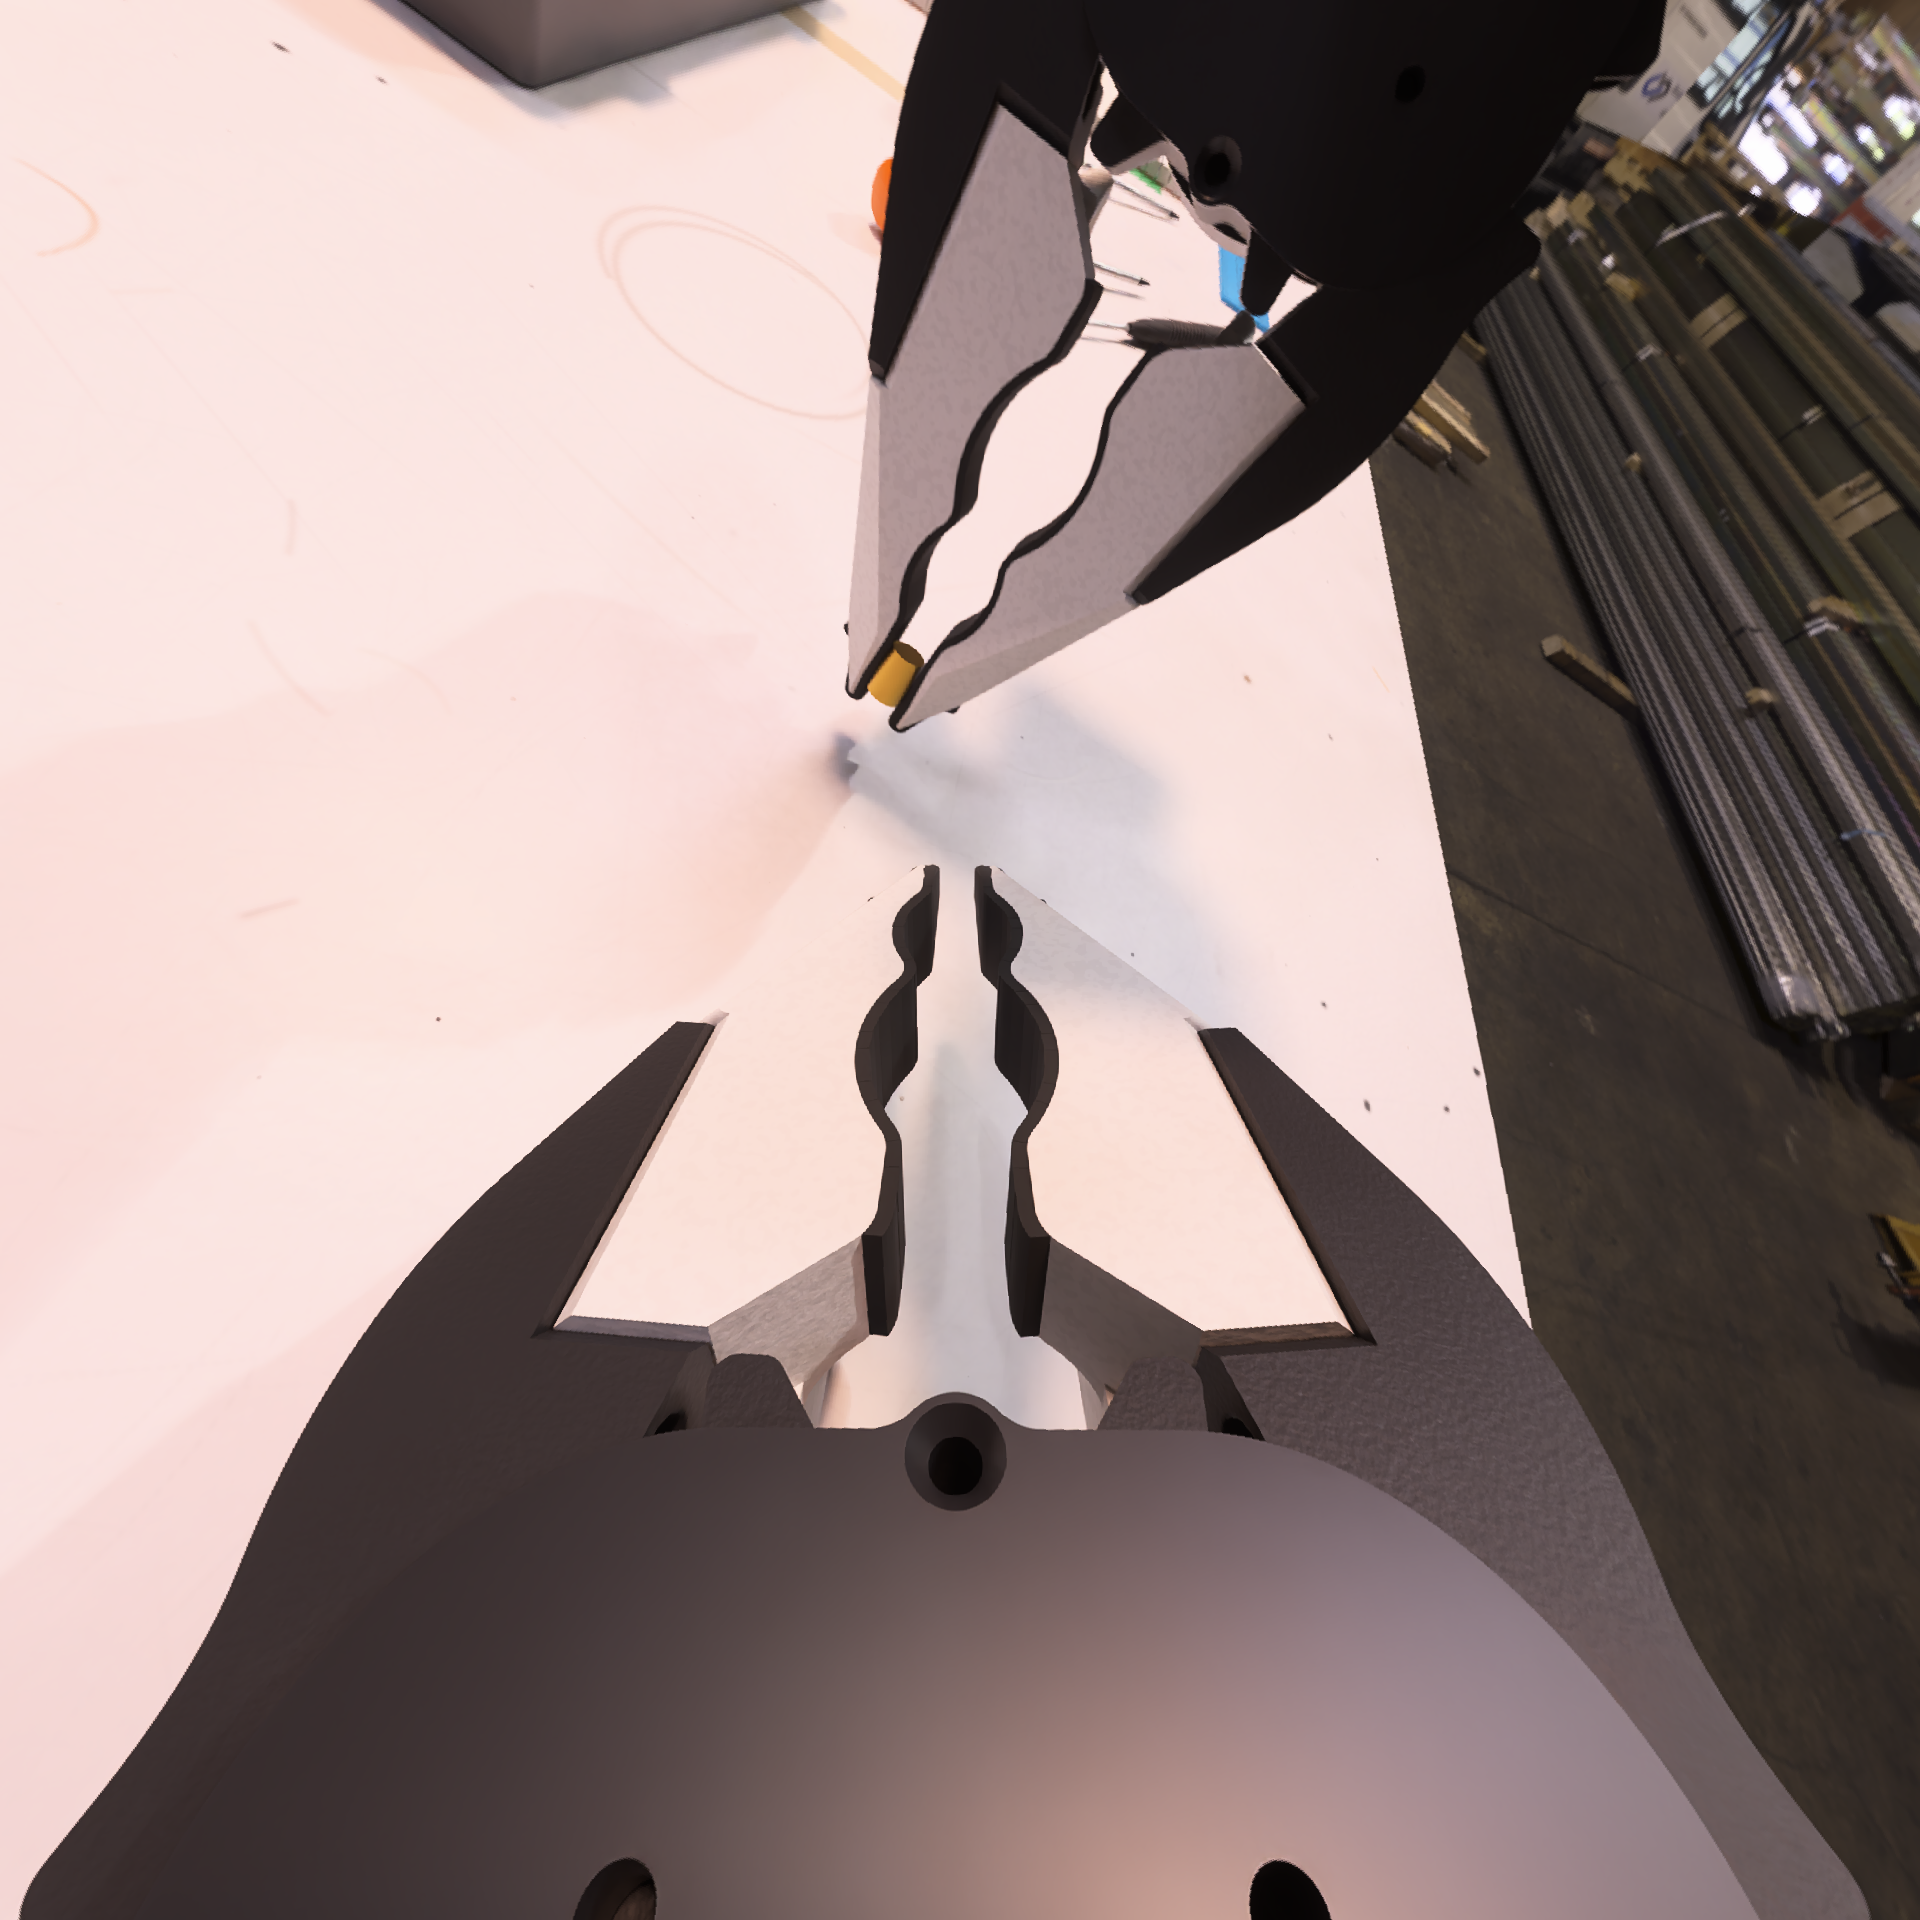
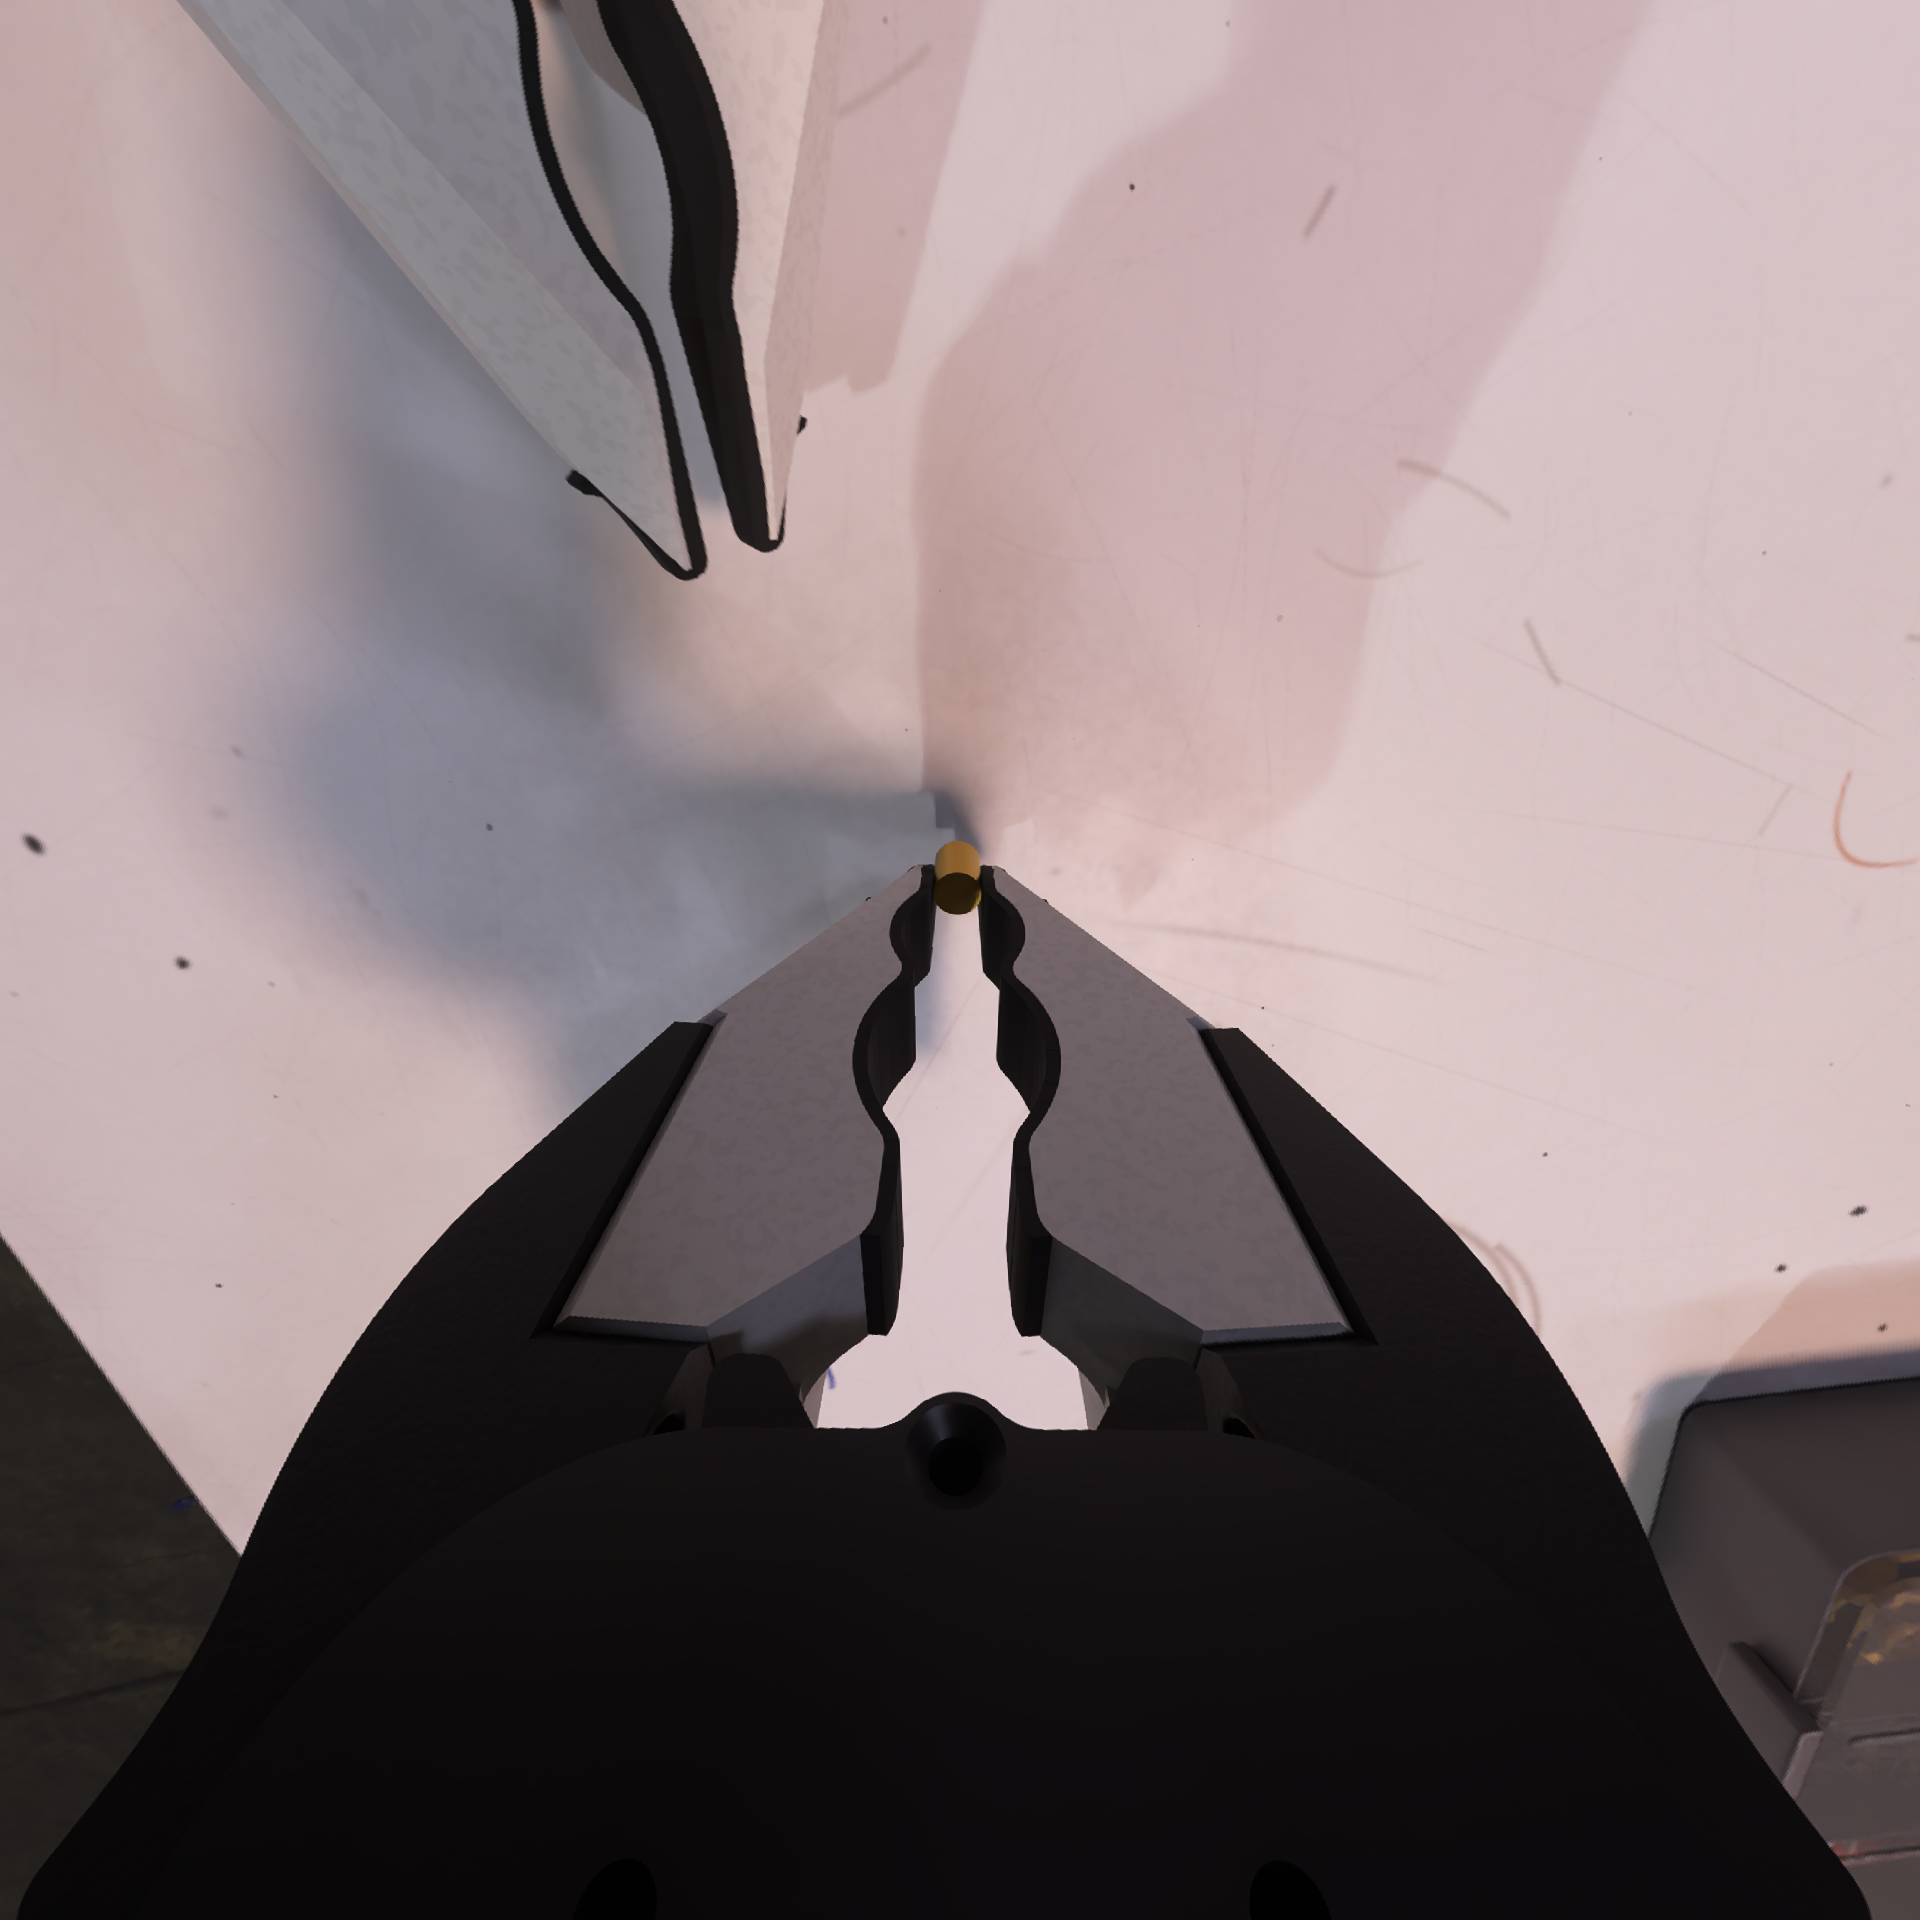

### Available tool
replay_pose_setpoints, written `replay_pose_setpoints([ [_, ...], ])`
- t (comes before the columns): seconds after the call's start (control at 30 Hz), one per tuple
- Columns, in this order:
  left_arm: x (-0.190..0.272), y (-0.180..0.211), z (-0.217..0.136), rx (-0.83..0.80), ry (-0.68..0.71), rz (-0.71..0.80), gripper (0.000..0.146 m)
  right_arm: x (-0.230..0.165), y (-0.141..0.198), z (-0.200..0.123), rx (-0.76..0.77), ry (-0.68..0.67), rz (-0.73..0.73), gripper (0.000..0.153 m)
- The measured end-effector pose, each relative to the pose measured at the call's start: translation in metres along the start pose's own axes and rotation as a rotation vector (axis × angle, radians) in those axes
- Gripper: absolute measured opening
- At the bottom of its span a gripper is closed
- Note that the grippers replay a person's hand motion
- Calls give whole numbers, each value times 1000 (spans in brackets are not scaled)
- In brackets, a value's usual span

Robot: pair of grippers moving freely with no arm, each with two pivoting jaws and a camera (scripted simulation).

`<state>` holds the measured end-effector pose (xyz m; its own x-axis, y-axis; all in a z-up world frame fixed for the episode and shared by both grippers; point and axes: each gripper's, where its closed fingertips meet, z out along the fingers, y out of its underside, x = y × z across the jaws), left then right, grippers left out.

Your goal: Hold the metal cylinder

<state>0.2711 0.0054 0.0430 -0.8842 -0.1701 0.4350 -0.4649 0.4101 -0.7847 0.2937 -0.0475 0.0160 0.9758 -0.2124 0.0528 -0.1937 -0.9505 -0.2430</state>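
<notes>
we see a bright, pinkish-white desk under soft light. blurry grey shadows pool beneath the right hand-held gripper and beside the left hand-held gripper. the right one's body is near black. wide-angle bending stretches edges; the far right background looks smeared.

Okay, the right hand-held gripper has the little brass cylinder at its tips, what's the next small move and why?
Probably keep the right hand-held gripper clamped and steady: the brass cylinder sits only at its fingertips, above the white table. The left hand-held gripper is nearly closed and empty.
</notes>
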Motion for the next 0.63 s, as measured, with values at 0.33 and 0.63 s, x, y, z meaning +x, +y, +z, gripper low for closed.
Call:
replay_pose_setpoints([
  [0.33, -2, 2, 4, -37, -24, 36, 8, -1, 1, -4, 122, 14, 32, 7],
  [0.63, 1, 0, 9, -42, -25, 53, 9, -1, -4, -5, 175, 113, -54, 7],
])
